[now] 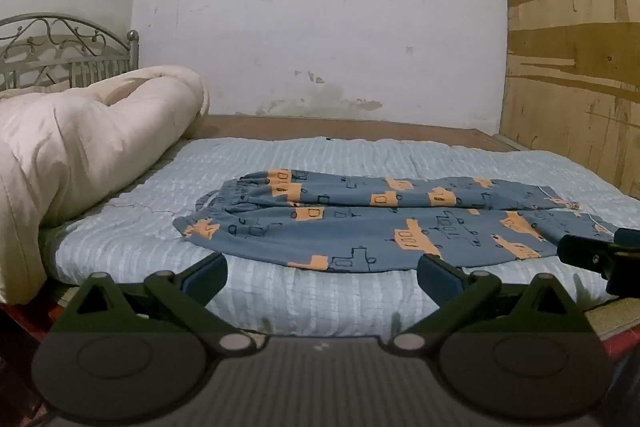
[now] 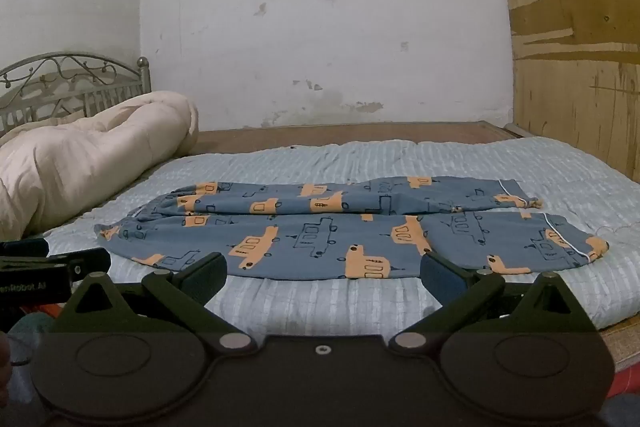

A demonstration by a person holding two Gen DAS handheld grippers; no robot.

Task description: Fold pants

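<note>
Blue pants (image 1: 360,223) with orange and outlined vehicle prints lie flat on the pale blue quilt (image 1: 280,291), waistband to the left, both legs stretched to the right, side by side. They also show in the right wrist view (image 2: 340,231). My left gripper (image 1: 322,273) is open and empty, just in front of the pants' near edge. My right gripper (image 2: 323,271) is open and empty, at the near edge of the front leg. Each gripper shows at the edge of the other's view.
A rolled cream duvet (image 1: 80,155) lies at the left by a metal headboard (image 1: 60,47). A white wall (image 1: 320,27) stands behind the bed and a plywood panel (image 1: 572,67) at the right. The quilt's front edge drops off near me.
</note>
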